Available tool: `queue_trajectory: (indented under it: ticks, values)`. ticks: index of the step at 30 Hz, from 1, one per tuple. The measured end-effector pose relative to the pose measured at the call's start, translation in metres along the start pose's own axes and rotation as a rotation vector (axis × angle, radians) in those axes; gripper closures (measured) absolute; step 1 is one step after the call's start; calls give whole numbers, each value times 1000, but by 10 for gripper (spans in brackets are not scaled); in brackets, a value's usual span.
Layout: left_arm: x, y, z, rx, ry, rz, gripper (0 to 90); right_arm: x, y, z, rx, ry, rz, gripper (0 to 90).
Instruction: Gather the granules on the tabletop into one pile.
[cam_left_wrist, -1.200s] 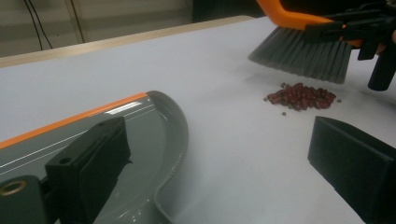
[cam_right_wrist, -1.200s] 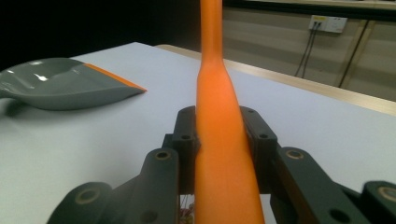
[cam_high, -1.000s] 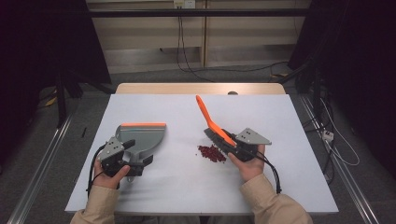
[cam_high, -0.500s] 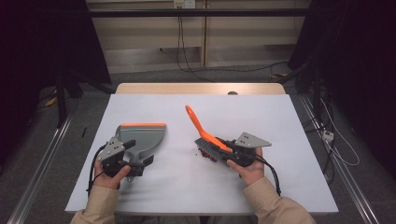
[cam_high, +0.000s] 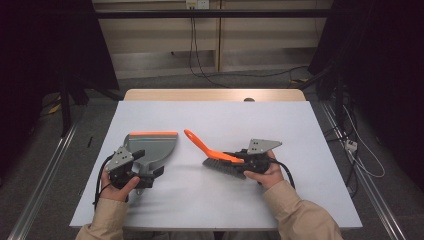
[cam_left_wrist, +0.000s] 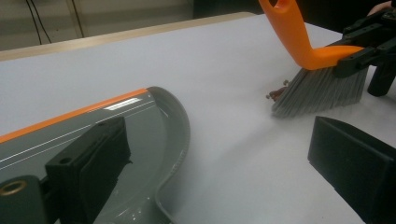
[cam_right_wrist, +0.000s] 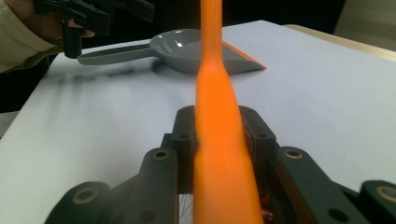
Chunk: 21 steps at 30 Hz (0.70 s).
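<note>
Right tool (cam_high: 235, 159) clamping brush (cam_high: 220, 161); crumbs (cam_left_wrist: 279, 90) lying on dustpan (cam_high: 152, 147) side of bristles. Left tool (cam_high: 142, 167) gripping dustpan handle, mouth facing away from brush.

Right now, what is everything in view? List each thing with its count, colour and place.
dustpan: one, grey with an orange front lip, left half of the table.
brush: one, orange handle and grey bristles, right of the dustpan, bristles on the table.
crumbs: a small dark red cluster against the bristle tips.
table: one, pale grey top.
left gripper: black, on the dustpan's handle.
right gripper: black, shut on the brush.
</note>
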<state>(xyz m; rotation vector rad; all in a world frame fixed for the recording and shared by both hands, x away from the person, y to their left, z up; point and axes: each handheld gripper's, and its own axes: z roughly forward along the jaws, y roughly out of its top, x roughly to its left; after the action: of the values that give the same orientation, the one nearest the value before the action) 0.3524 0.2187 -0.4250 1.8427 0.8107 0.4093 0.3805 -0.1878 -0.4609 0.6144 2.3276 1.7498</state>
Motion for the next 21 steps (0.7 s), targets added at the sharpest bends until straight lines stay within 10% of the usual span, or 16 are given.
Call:
queue_trajectory:
  ticks: [11, 21]
  values:
    - [1, 0, -2, 8, 6, -5, 50, -6, 8, 9, -25, 63, -15, 712]
    - [-2, 5, -5, 46, -7, -25, 47, 4, 26, -15, -85, -55, 44, 712]
